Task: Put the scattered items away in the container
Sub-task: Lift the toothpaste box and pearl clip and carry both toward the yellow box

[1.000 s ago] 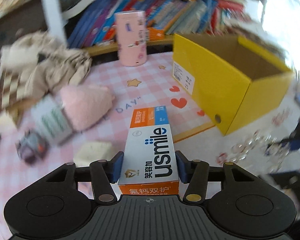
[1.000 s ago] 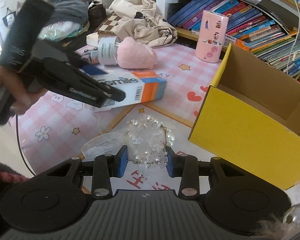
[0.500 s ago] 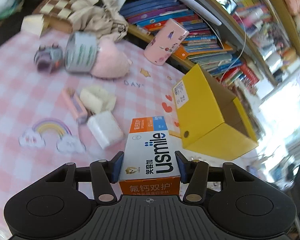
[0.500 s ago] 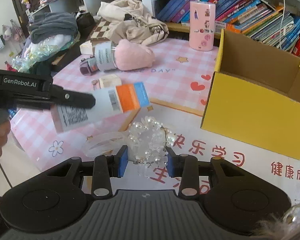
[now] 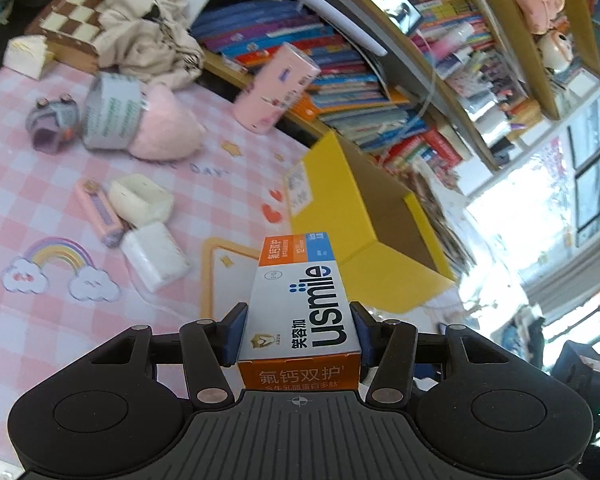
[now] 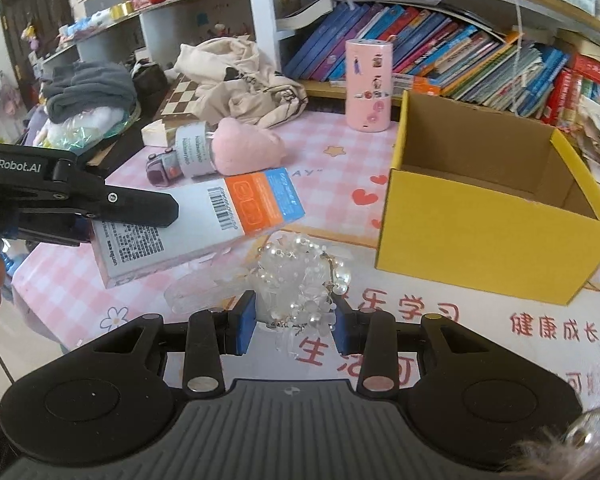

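We have the toothpaste box [image 5: 300, 304] pinched across its width in the left tongs [image 5: 298, 334], aloft just short of the yellow carton [image 6: 496, 216]. It should be light, stiff card — a mid-body hold suits it. The right tongs [image 6: 294, 322] pinch a bead ornament [image 6: 300, 276], fragile and snag-prone. Only the right view shows the carton's bare inside; only the left shows the small packets [image 5: 144, 220] on the desk [image 5: 40, 184].

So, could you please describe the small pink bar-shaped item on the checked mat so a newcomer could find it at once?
Start at the yellow box and look left across the pink checked mat to the printed rainbow. Just above it lies a cluster of three small items. The pink bar is the leftmost, narrow with a purple strip along its face, while the cream holder and white packet beside it are pale.
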The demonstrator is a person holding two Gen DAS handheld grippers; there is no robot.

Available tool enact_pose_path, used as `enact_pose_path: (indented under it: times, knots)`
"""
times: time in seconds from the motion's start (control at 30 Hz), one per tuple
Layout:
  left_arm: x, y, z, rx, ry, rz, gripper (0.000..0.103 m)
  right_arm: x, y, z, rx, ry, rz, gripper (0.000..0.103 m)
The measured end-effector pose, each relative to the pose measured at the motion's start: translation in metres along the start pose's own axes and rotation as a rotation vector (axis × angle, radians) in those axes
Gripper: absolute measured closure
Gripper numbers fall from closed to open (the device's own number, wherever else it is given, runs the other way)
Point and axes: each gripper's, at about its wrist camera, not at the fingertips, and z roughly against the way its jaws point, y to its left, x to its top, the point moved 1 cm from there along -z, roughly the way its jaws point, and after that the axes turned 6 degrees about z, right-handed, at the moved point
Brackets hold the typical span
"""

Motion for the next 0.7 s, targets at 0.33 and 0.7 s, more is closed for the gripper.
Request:
enact_pose_path:
  times: [0.33,0.7]
  knots:
    - [-0.008,-0.007,0.0,-0.095,0.056,-0.006,0.052,-0.012,0.008,0.021,-0.06,-0.027,-0.028,0.087]
    - [-0.008,0.014,0.01,-0.064,0.012,0.06,0.052,-0.026,-0.007,0.011,-0.077,0.003,-0.142,0.097]
